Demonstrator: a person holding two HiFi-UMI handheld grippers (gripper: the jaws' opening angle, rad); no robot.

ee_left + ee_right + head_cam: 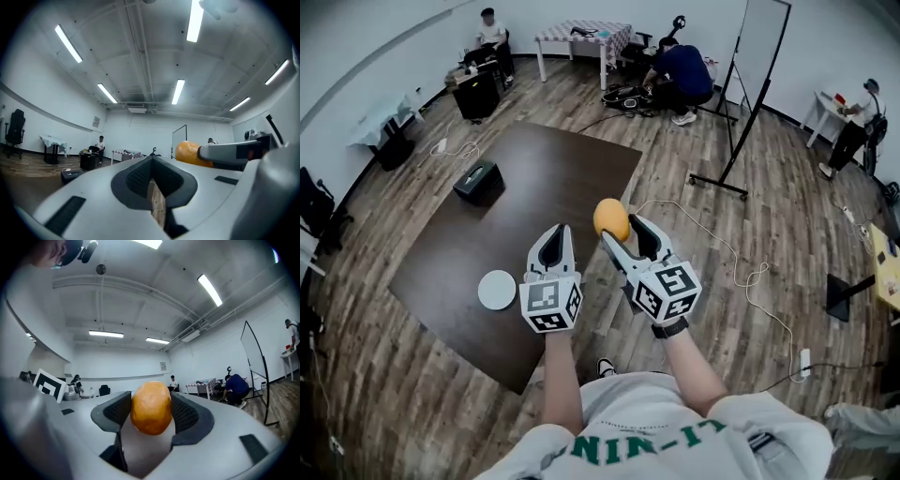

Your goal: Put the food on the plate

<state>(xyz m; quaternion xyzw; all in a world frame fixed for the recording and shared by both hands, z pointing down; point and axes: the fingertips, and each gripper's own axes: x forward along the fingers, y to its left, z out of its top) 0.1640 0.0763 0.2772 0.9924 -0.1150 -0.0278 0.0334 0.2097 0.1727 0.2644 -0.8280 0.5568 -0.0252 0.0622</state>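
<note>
Carrying is the step in hand, as judged from the layout. The right gripper is clamped on the food, a rounded orange-yellow piece. Its textured pads bear on the two opposite flanks, and the upper end stands clear above them. That hold across the middle appears chosen to stop a smooth, rounded item from slipping out while the gripper points level.

The plate is white, round and bare. It lies flat on the dark counter, close to the edge nearest the person. The food hangs in the air to the right of the plate and somewhat beyond it, about over the counter's right edge, not touching anything but the pads.

The left gripper sits between the plate and the food with its jaws together and nothing in them. It seems to be idle and merely kept alongside.

A black box stands on the counter well beyond the plate, clear of any likely path.

The task is not yet done. The food should be lowered close onto the plate before it is let go, since its shape suggests it may roll.
</note>
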